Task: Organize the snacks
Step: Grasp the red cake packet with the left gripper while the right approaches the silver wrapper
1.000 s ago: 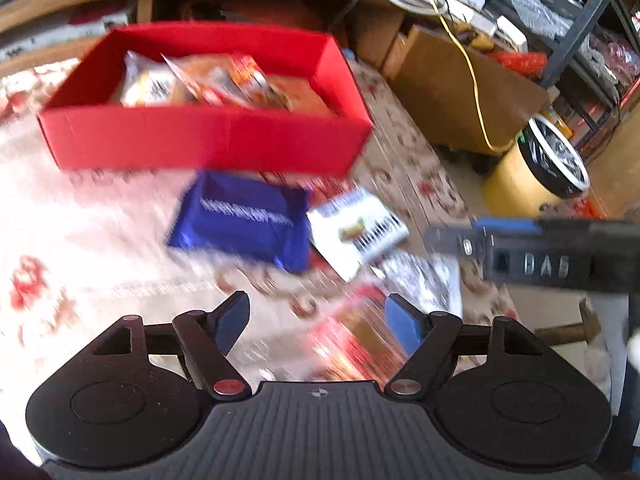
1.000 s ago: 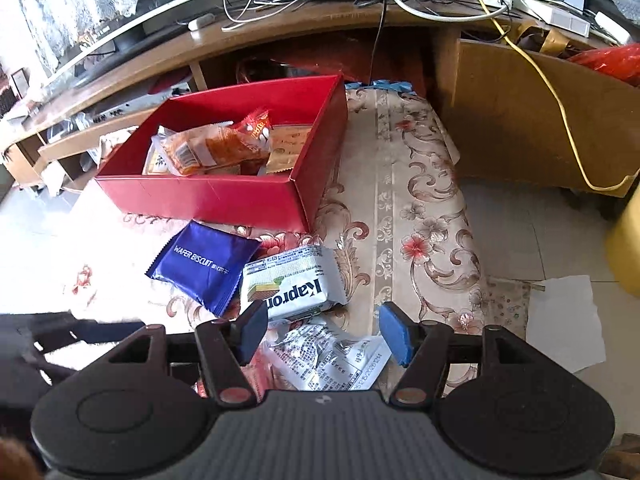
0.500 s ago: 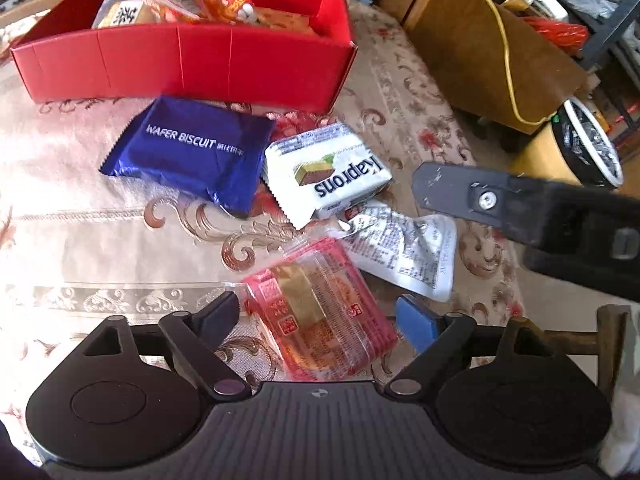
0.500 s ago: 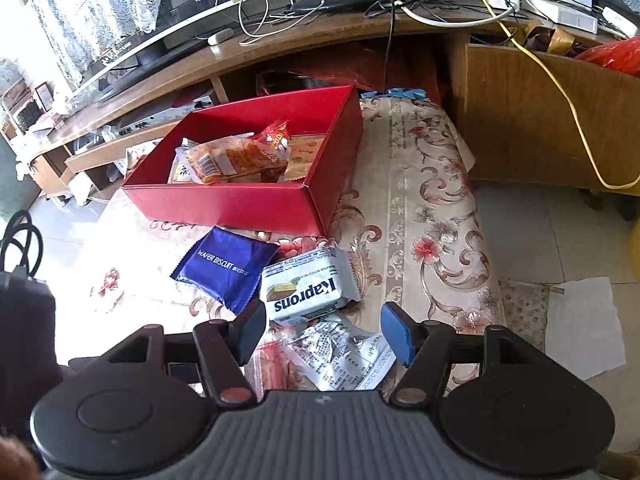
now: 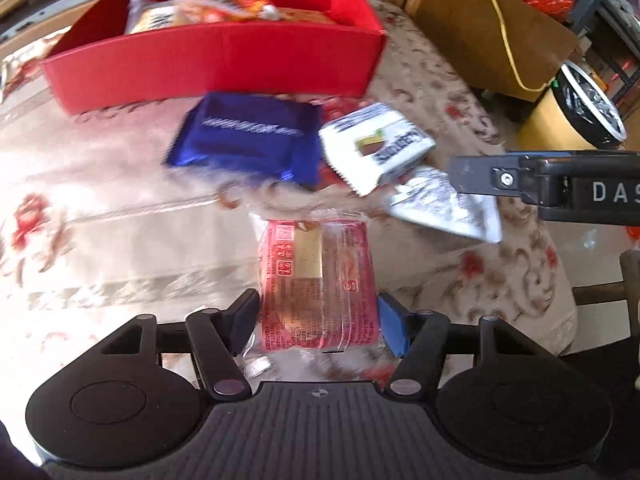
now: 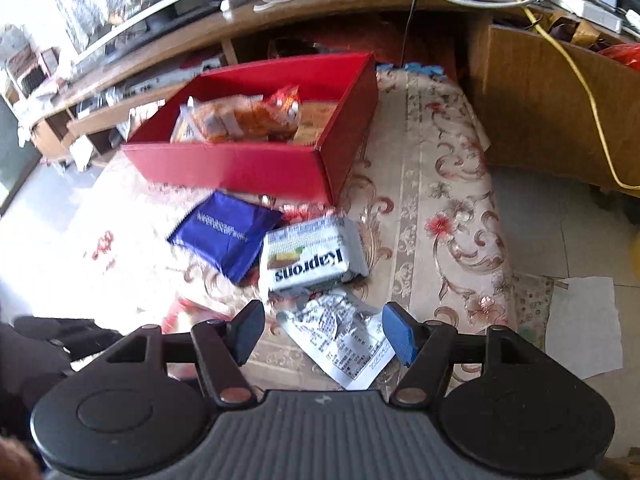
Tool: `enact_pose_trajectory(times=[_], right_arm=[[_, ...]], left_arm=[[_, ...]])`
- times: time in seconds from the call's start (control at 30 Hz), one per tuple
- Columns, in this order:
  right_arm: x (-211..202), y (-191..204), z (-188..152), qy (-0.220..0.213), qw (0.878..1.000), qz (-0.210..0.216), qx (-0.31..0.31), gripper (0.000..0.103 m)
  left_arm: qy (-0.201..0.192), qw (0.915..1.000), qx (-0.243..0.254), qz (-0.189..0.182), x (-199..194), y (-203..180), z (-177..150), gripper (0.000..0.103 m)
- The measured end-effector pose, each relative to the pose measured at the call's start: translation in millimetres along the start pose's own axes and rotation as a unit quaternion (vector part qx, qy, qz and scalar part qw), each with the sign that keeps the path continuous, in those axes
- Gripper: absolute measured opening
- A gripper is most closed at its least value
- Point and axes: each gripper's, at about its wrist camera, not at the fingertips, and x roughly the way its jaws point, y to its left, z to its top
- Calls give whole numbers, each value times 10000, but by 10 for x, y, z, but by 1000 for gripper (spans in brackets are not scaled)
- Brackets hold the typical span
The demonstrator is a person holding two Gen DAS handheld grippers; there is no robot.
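L gripper [image 5: 318,322] gripping red snack pack [image 5: 316,280], R gripper [image 6: 324,334] open

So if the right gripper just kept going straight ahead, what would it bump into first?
Probably the crumpled silver wrapper lying between the open right gripper fingers, with the white Kaprons packet just beyond; depth is hard to judge.

The words on the blue packet [image 5: 244,138] are smeared, so they cannot be read. The right gripper [image 5: 560,184] is cut off by the picture's right edge. The red packet [image 6: 188,314] peeks out behind a black finger [image 6: 244,330]; most of it is hidden. Packets in the red box [image 6: 224,164] look fuzzy.
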Motion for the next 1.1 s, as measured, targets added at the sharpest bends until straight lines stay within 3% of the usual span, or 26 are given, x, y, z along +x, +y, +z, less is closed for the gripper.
enact_pose_trajectory(times=[0.13, 0.23, 0.43, 0.7, 0.83, 1.1], right_arm=[[114, 85, 42, 156, 9987, -46, -480, 59], [259, 176, 86, 338, 9953, -52, -910, 60], [583, 243, 36, 771, 9855, -194, -1497, 63], [417, 329, -212, 737, 9887, -179, -1290, 51], [416, 378, -200, 740, 9896, -254, -1206, 51], [466, 329, -167, 669, 9918, -421, -1000, 59]], left_arm=[[-124, 9999, 90, -60, -49, 30, 56, 73], [-233, 9991, 359, -44, -57, -30, 116, 85], [-81, 9992, 338, -210, 108, 23, 155, 85], [-21, 9993, 316, -197, 8, 202, 52, 79], [-33, 9995, 206, -254, -16, 257, 58, 80], [-109, 9992, 63, -372, 49, 300, 128, 93]])
